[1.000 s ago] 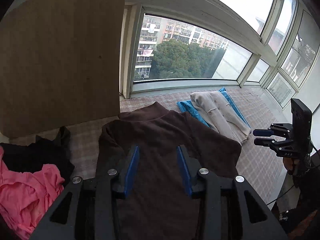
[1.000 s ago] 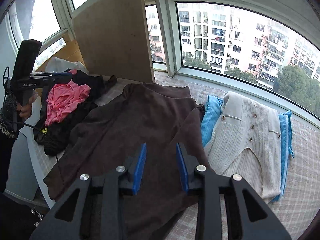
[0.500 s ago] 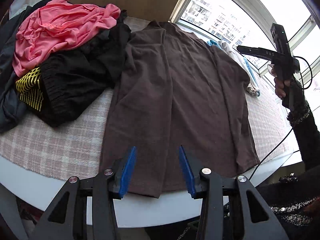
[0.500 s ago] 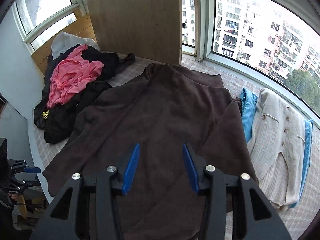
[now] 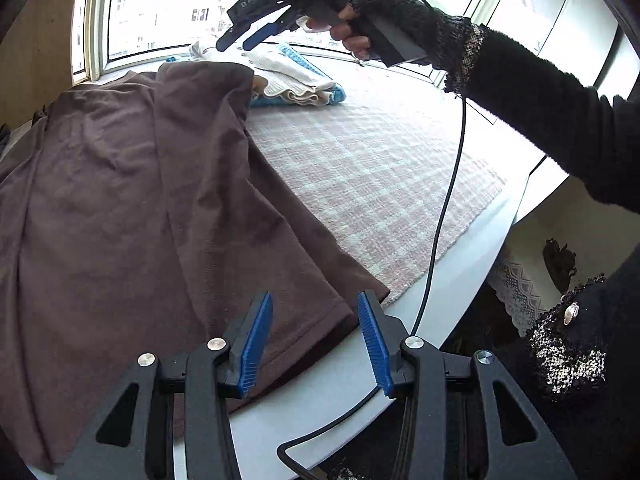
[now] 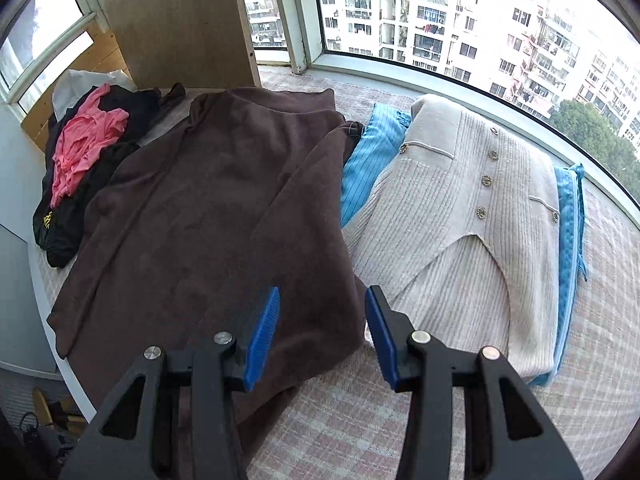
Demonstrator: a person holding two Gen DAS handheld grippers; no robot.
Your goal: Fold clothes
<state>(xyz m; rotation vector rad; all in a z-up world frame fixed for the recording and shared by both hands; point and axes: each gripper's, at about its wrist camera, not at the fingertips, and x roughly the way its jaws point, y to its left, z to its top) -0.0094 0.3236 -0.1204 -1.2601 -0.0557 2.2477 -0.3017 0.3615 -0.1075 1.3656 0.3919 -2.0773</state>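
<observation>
Both sets of jaws stood apart with nothing gripped. Left gripper [image 5: 316,312] hovered over the near edge of the tabletop [image 5: 344,396], blue pads clear of cloth, with the hem corner of the brown garment [image 5: 132,208] lying below the gap between them, not pinched. Left jaws were not pressing on anything. Right gripper [image 6: 322,308] pointed down at the right side edge of the brown garment [image 6: 216,208]; that edge ran roughly under the gap, fabric below the pads and not clamped, jaws spread wide. In the left wrist view the right gripper [image 5: 240,40] was seen raised above the far side of the tabletop, held by a hand [image 5: 352,28] in a black lace sleeve [image 5: 520,92], its cable [image 5: 448,184] hanging down past the tabletop's right edge. Brown garment lay spread flat across the left half of the checked cloth [image 6: 592,392] that covered the tabletop, collar toward the far edge by the window [image 6: 460,28], hem at the near edge. Just beside its right side sat a folded beige cardigan [image 6: 472,216] on top of a blue garment [image 6: 360,168], the brown sleeve touching the blue one. Toward the far left corner lay a heap of black clothes [image 6: 68,224] with a pink garment [image 6: 86,140] on top, next to a wooden board [image 6: 176,20].
</observation>
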